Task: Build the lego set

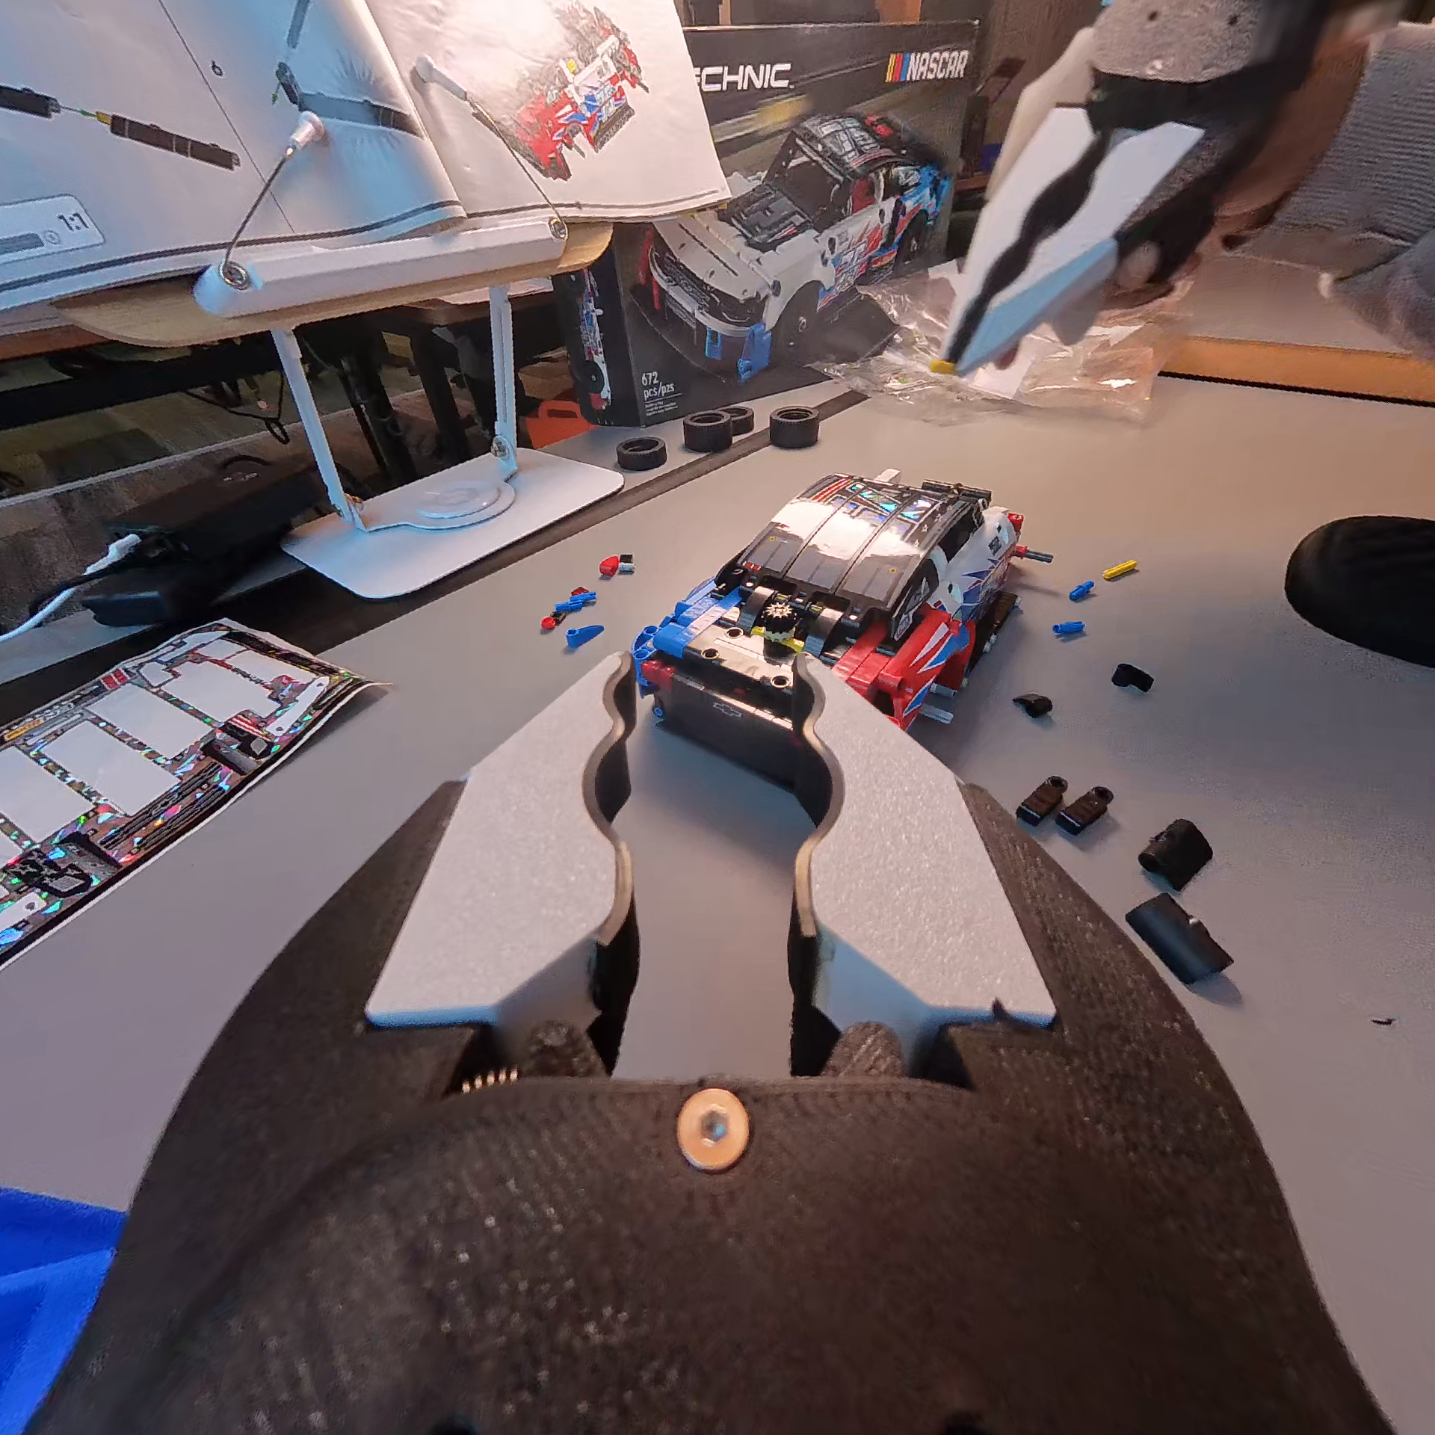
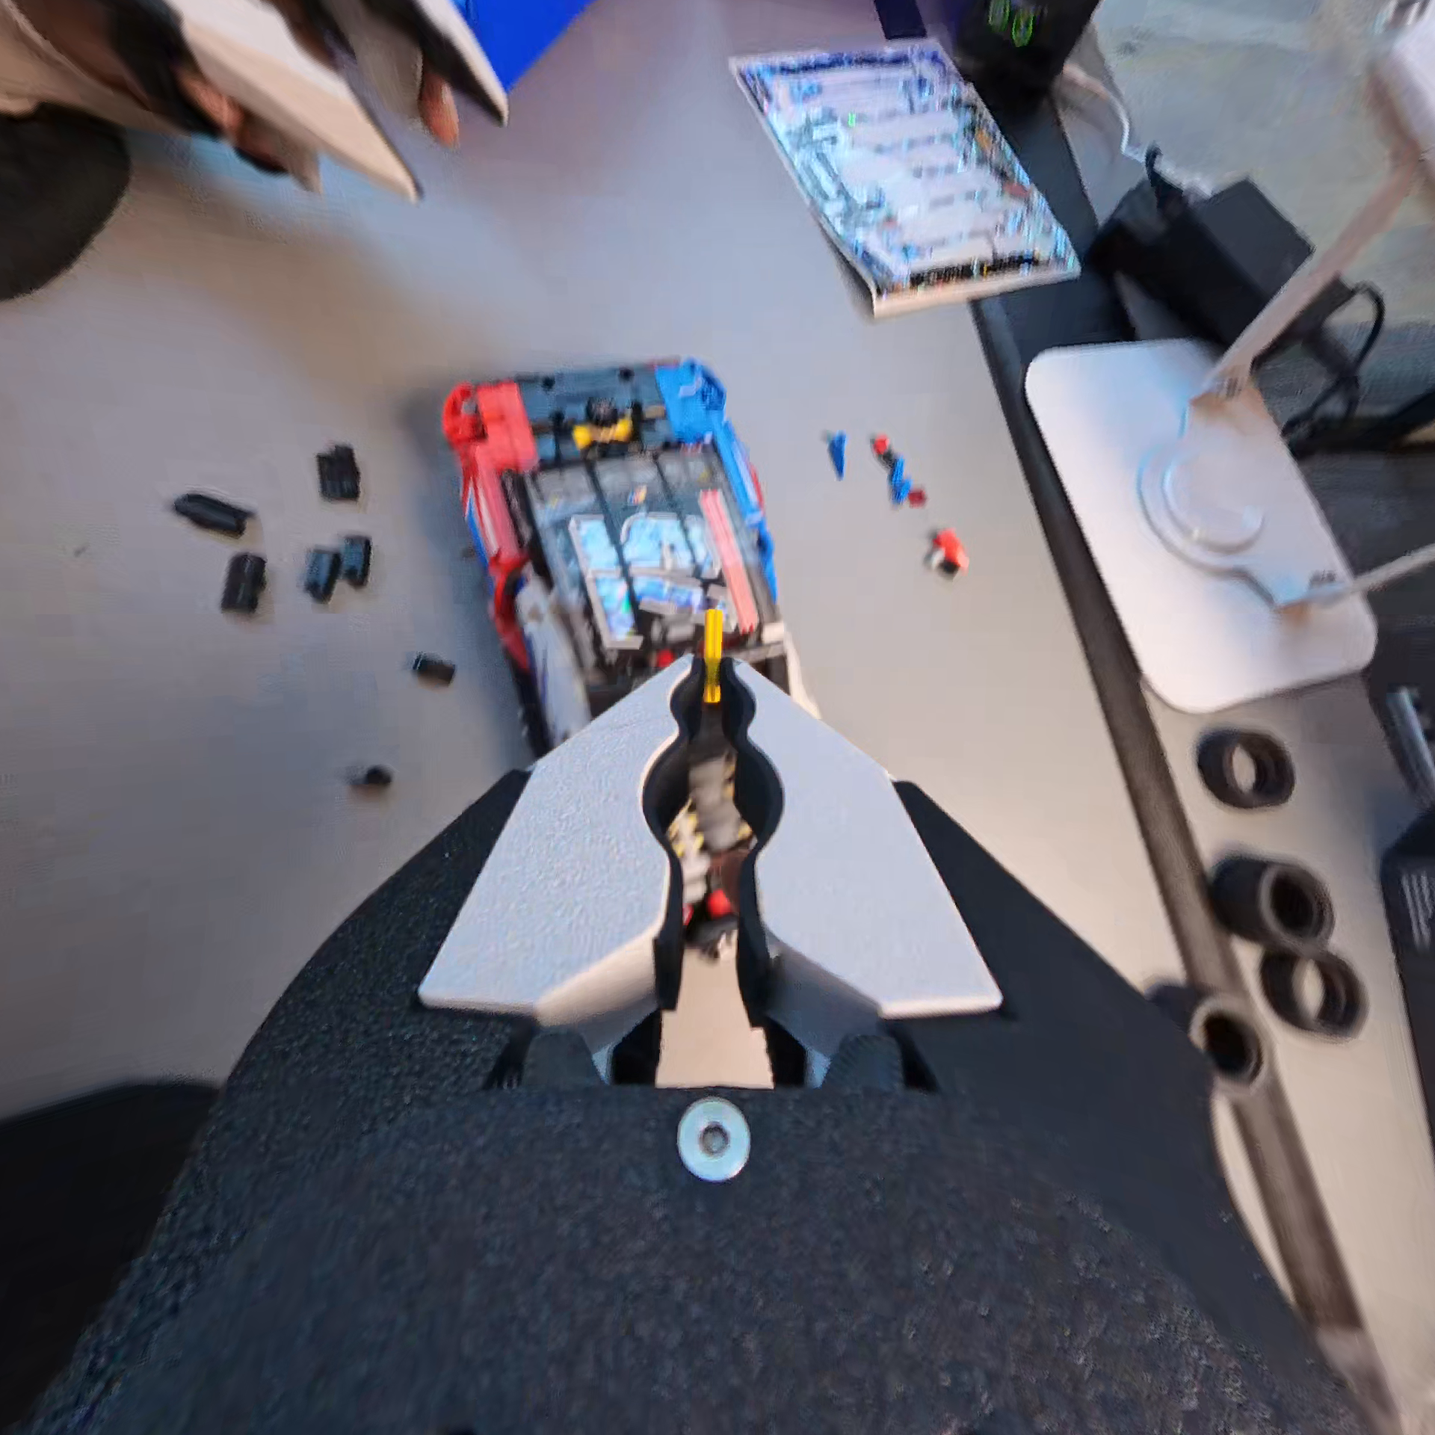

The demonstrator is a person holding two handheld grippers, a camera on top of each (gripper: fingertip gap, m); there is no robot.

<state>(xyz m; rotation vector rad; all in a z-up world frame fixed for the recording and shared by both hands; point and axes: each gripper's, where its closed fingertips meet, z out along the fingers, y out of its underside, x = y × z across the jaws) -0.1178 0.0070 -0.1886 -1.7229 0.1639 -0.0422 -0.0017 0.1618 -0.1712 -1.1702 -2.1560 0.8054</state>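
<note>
Just ahead of the released left gripper point(image 1: 708, 683) sits the lego car point(image 1: 839, 598) — right gripper point(image 2: 713, 674) above, grasping a yellow pin point(image 2: 712, 656).

A little yellow pin point(image 2: 712, 656) is being pinched in the right tongs point(image 2: 712, 675), hovering over the lego car point(image 2: 613, 497) on the worktop point(image 2: 233, 776).

Left wrist cam sits low near the grey tabletop point(image 1: 466, 815), facing fwd along its own fingers at the front of the red, white, blue and black lego race car point(image 1: 839, 598), close by. Right wrist cam looks steeply down from above, over the car's point(image 2: 621, 528) far end, facing back the opposite way. Both share car, loose black pieces point(image 1: 1172, 854) point(image 2: 241, 582), holographic sticker sheet point(image 1: 155, 745) point(image 2: 901, 171).
</note>
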